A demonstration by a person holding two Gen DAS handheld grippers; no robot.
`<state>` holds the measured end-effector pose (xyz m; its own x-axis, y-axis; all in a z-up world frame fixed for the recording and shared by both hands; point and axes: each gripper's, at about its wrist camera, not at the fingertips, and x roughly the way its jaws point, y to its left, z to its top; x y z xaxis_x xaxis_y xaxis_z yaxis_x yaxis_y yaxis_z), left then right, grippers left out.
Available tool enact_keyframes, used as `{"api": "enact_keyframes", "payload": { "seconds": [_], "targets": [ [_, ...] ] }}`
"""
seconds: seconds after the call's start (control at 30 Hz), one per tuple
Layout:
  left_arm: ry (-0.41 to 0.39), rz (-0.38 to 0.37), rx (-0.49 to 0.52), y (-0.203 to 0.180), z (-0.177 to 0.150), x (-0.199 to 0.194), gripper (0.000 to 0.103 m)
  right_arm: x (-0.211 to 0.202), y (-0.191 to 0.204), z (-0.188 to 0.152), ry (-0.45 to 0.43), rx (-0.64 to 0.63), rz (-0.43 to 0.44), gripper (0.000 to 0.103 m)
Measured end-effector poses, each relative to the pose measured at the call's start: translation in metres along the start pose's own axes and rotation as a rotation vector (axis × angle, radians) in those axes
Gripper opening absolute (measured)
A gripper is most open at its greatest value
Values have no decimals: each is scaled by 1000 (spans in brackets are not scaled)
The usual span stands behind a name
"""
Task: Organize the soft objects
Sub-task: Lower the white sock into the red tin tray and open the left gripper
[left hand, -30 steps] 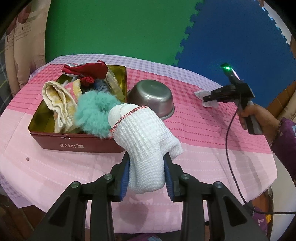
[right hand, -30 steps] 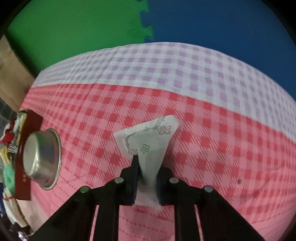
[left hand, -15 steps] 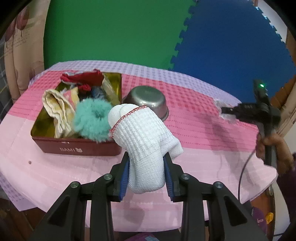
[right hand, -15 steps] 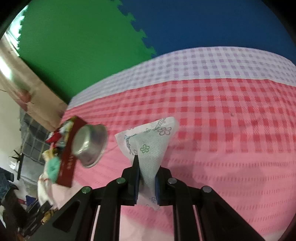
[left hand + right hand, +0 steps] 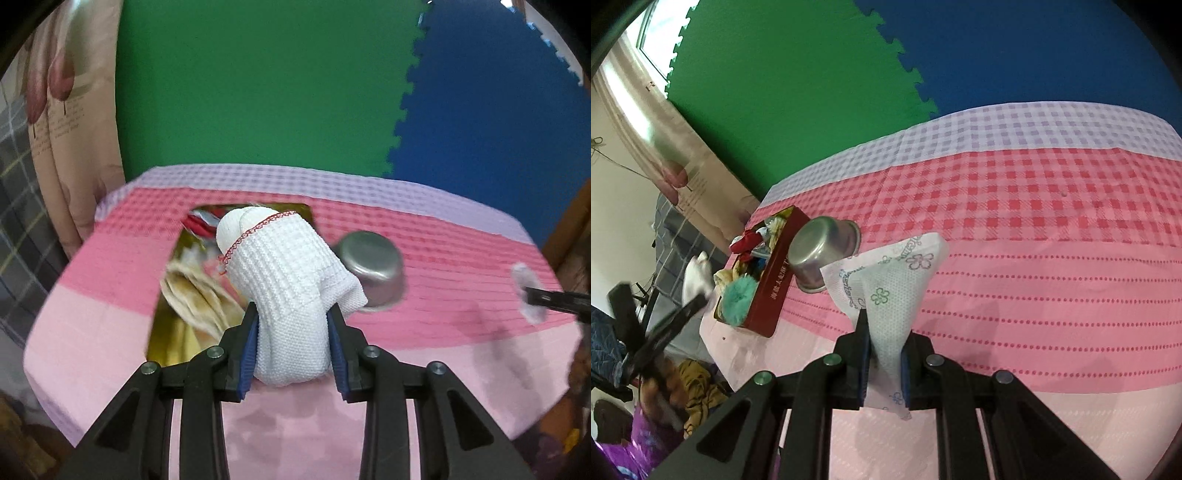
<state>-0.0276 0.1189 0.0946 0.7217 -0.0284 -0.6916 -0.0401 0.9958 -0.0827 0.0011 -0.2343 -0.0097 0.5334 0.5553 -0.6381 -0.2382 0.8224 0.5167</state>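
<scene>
My left gripper [image 5: 293,345] pinches white sock [image 5: 291,295]; right gripper [image 5: 884,356] pinches floral tissue [image 5: 892,284]. Teal pompom [image 5: 738,297] (right view only, perhaps a scrunchie) in tin [image 5: 772,295].

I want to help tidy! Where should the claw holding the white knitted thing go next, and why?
Probably forward over the open tin and then let go. The left claw grips the white knitted cloth above the table, and the tin just ahead already holds other soft things.
</scene>
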Motion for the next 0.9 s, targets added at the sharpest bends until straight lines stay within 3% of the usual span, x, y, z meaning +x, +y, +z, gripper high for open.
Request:
{"api": "enact_keyframes", "payload": {
  "seconds": [0.07, 0.37, 0.4, 0.47, 0.53, 0.67, 0.73, 0.9],
  "targets": [
    [8, 28, 15, 10, 12, 18, 32, -1, 1, 0, -3, 2, 3, 13],
    [97, -28, -40, 42, 37, 96, 35, 17, 10, 1, 20, -2, 12, 13],
    [103, -30, -33, 40, 37, 101, 38, 18, 11, 1, 22, -5, 13, 13],
    [109, -22, -29, 38, 35, 112, 58, 20, 16, 1, 24, -21, 13, 13],
    [104, -34, -10, 35, 35, 117, 65, 22, 21, 1, 22, -31, 19, 13],
    [75, 36, -58, 36, 36, 103, 91, 24, 32, 3, 21, -59, 29, 13],
    [19, 65, -85, 39, 35, 81, 102, 26, 35, 5, 26, -65, 40, 13],
    [-69, 108, -139, 50, 23, 23, 102, 33, 58, 7, 35, -92, 89, 13]
  ]
}}
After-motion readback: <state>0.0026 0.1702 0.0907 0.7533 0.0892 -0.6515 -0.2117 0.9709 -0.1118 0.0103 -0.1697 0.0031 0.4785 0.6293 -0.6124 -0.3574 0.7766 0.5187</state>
